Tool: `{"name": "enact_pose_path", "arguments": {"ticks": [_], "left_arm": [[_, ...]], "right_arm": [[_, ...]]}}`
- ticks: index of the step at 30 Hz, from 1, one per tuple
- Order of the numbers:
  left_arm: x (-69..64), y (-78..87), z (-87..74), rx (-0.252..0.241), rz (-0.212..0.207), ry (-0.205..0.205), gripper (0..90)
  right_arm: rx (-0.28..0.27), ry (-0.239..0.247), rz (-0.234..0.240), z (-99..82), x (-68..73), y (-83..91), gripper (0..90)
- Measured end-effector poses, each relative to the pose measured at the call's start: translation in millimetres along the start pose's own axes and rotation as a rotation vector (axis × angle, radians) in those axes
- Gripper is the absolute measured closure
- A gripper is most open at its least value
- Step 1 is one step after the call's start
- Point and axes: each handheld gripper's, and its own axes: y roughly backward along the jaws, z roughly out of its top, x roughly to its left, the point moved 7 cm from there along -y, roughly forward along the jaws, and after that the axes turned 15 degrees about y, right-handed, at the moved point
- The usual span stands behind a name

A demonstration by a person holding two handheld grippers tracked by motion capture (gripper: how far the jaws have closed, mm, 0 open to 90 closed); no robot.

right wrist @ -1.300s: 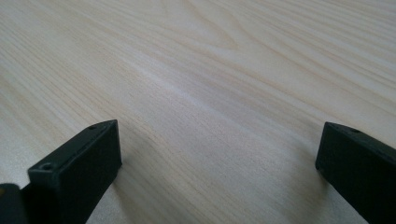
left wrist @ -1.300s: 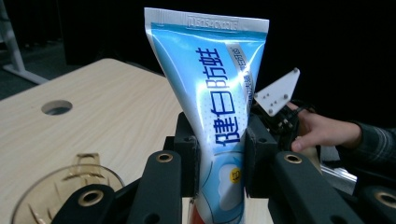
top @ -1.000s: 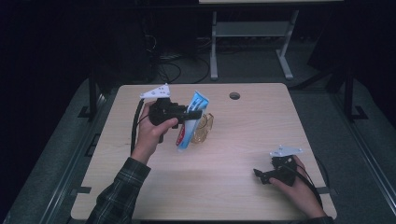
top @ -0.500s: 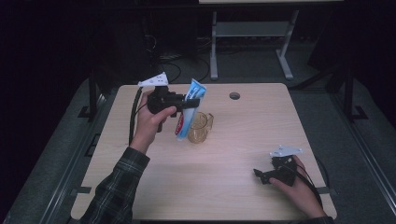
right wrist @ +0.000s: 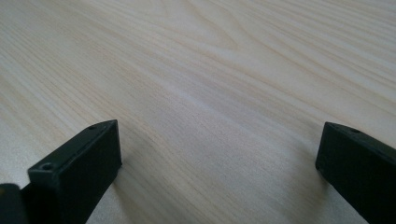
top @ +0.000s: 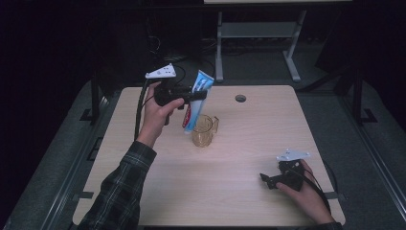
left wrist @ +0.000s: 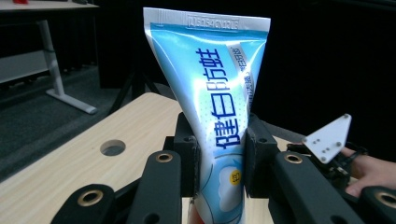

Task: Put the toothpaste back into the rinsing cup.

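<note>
Pinching the toothpaste tube (left wrist: 212, 112) mid-body, the left gripper (top: 184, 96) should lower it cap-first into the glass mug (top: 204, 131) near the table's (top: 249, 191) far edge, while the right gripper (top: 274, 179) rests spread.

The counter (top: 249, 191) carries a glass mug (top: 204, 131) a little left of its middle, toward the far side. A toothpaste tube (top: 195, 103) is held above the counter, just left of the mug and tilted, with its lower end beside the mug's rim. The tube is clamped between the jaws of the left gripper (top: 191, 94). A round hole (top: 240, 98) is found near the far edge, right of the mug. The right gripper (top: 269, 180) is placed at the near right corner, well apart from the mug.
</note>
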Motion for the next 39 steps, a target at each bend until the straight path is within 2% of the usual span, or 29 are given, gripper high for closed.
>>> {"name": "enact_pose_path", "arguments": {"ticks": [7,17,32,39], "left_arm": [[5.5,-11.0,6.3,-0.028,0.005,-0.023,70.9],[17.2,-27.0,1.8,-0.041,0.015,-0.03,70.8],[21.1,-49.3,-12.8,-0.003,0.033,-0.069,70.5],[25.3,-50.0,-19.3,-0.005,0.041,-0.059,70.4]], "right_arm": [[0.0,0.0,0.0,0.0,0.0,0.0,0.0],[0.002,0.001,0.001,-0.1,0.2,0.1,0.0],[0.0,0.005,0.006,0.1,0.9,0.2,0.0],[-0.001,0.005,0.006,0.1,1.0,0.2,0.0]]}}
